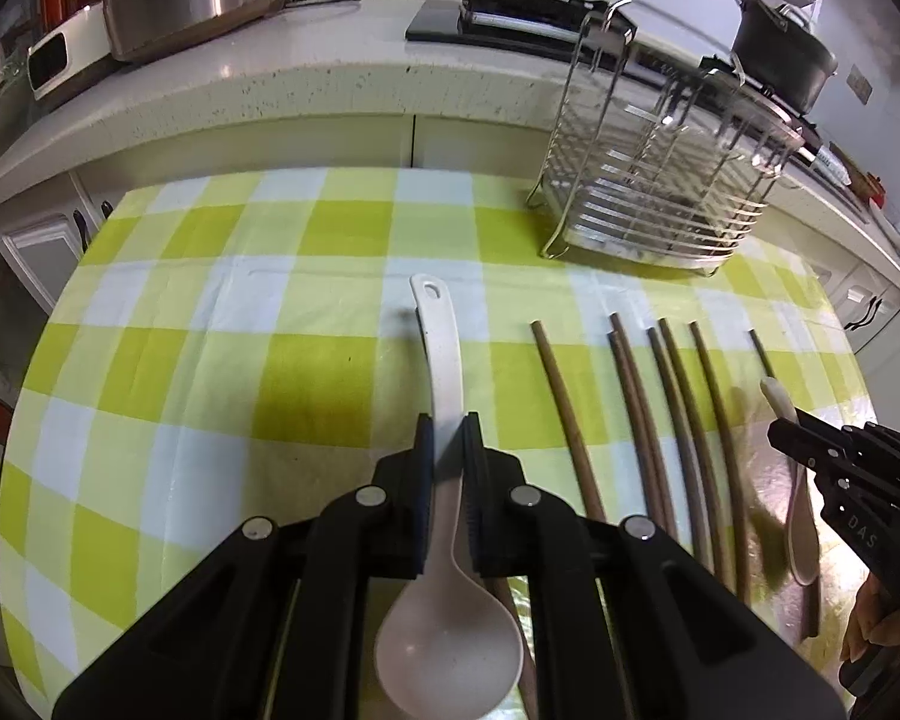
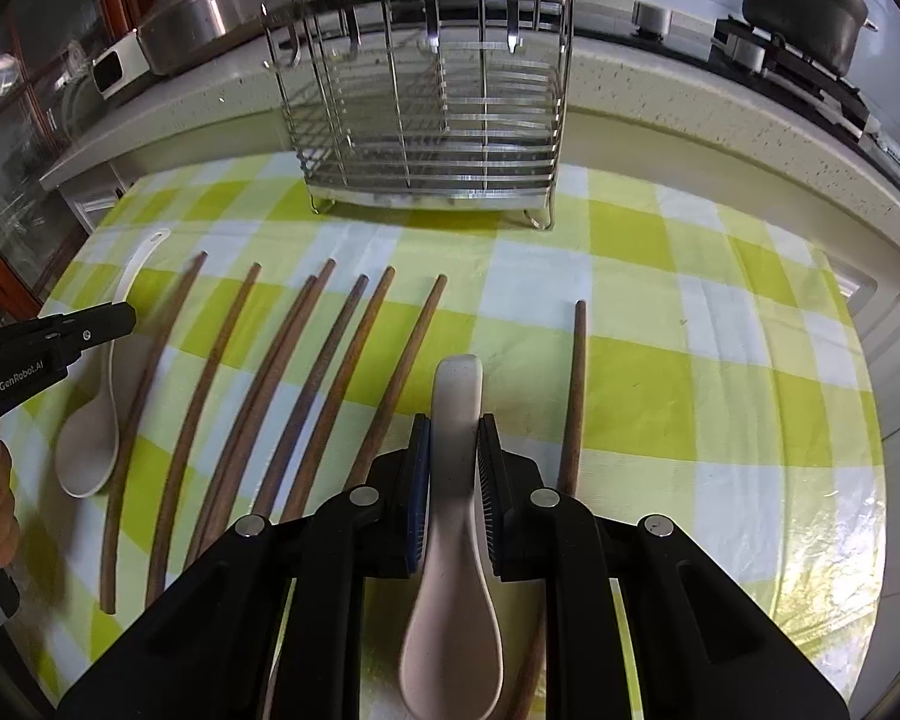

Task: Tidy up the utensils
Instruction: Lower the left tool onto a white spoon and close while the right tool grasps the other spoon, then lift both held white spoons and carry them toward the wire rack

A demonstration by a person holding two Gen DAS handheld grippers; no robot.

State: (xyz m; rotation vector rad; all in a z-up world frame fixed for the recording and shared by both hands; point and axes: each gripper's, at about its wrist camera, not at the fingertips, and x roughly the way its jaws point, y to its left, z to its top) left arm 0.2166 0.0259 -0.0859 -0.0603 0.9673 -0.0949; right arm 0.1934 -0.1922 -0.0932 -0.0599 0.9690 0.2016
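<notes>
The ladle (image 1: 444,360) lies between the left gripper's (image 1: 448,426) fingers (image 1: 421,450), which pinch its white handle about halfway along; its bowl sits back under the gripper body and its holed tip points ahead toward the far edge of the worktop (image 1: 210,360). In the right wrist view the same ladle shows off to the left, with its bowl resting on the checked cloth beside the outermost chopstick.

The spoon (image 2: 457,420) is pinched by the right gripper's (image 2: 455,426) fingers (image 2: 491,450) at its broad handle, with the bowl lying back beneath the gripper and the blunt handle end sticking forward past the fingertips. In the left wrist view the spoon appears at far right, held in the black fingers there.

The chopsticks (image 2: 330,372) lie in a loose row on the cloth to the left of the right fingers, between the two grippers, their ends pointing ahead. One more chopstick (image 2: 573,396) lies alone just to the right of the right fingers.

The rack (image 2: 432,108), a steel wire caddy, stands upright on the cloth straight ahead of the right fingers, well beyond the chopstick ends, and ahead and to the right of the left fingers.
</notes>
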